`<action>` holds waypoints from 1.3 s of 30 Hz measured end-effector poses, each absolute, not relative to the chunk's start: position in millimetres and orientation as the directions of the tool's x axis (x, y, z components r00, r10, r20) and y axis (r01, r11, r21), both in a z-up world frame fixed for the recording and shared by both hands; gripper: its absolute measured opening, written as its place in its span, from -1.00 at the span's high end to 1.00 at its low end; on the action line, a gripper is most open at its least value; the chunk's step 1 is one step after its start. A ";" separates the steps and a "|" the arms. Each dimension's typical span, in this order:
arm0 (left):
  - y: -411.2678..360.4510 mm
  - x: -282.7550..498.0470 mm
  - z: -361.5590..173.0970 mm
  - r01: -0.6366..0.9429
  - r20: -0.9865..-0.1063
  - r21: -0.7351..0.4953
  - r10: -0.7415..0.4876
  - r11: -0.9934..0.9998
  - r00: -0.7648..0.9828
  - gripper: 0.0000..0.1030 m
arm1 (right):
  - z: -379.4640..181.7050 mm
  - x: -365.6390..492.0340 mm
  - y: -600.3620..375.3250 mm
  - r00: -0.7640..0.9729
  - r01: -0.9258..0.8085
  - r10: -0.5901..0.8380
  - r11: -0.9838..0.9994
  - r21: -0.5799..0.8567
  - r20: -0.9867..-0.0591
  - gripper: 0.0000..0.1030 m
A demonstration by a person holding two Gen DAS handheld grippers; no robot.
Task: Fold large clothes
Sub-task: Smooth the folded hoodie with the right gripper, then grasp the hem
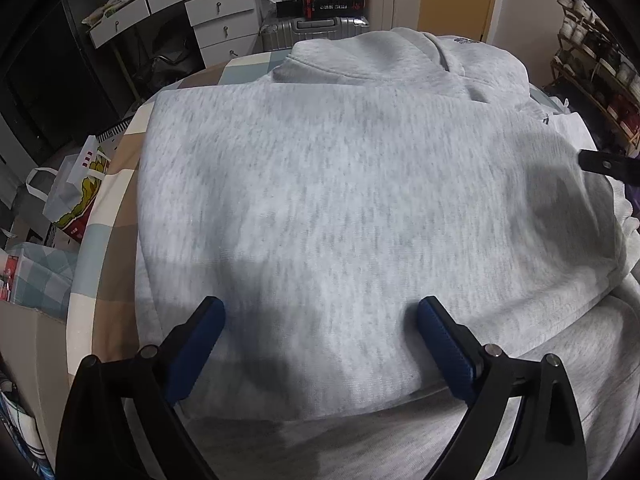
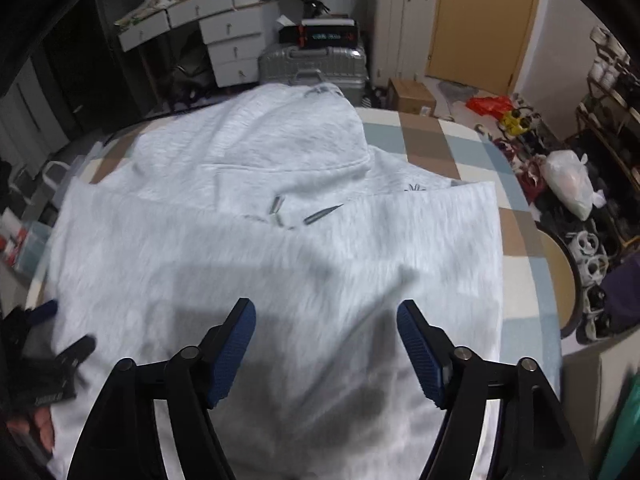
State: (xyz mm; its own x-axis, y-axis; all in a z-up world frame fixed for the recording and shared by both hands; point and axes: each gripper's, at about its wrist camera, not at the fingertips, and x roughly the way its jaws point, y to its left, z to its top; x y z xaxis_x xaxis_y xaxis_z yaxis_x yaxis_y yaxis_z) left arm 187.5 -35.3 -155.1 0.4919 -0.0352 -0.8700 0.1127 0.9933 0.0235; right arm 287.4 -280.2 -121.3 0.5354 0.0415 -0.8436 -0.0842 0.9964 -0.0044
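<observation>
Only the right wrist view showed a hand (image 2: 38, 424) at lower left, while the grey hoodie (image 1: 340, 200) lay spread beneath the left gripper (image 1: 320, 316) and right gripper (image 2: 326, 320), both wide and empty.

White drawer unit (image 2: 228, 40), silver suitcase (image 2: 316, 66), orange door (image 2: 480, 20), cluttered floor (image 2: 500, 120).

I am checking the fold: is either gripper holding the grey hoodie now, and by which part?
Nothing is held. The left gripper and right gripper both stand open above the grey hoodie.
</observation>
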 end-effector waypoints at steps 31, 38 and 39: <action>-28.8 185.3 -153.2 0.071 -0.866 -0.053 -0.081 0.996 0.493 -0.96 | -90.5 267.0 -325.5 0.506 -0.073 0.053 0.997 0.018 -0.861 -0.50; -35.9 176.5 -160.1 0.080 -0.814 0.024 -0.027 0.997 0.580 -0.96 | -55.9 377.2 -275.7 0.561 -0.036 0.186 0.979 0.201 -0.807 -0.51; -36.2 175.5 -160.7 0.081 -0.806 0.027 -0.026 0.996 0.591 -0.97 | -59.2 392.6 -268.1 0.563 -0.039 0.218 0.971 0.238 -0.797 -0.51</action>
State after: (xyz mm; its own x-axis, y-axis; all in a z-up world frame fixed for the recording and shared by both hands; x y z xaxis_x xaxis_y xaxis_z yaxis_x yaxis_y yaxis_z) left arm 175.5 -36.2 -160.7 0.5913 -0.0260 -0.8060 0.0810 0.9963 0.0273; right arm 392.6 -268.1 -59.2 0.5628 0.2177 -0.7974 -0.0389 0.9706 0.2375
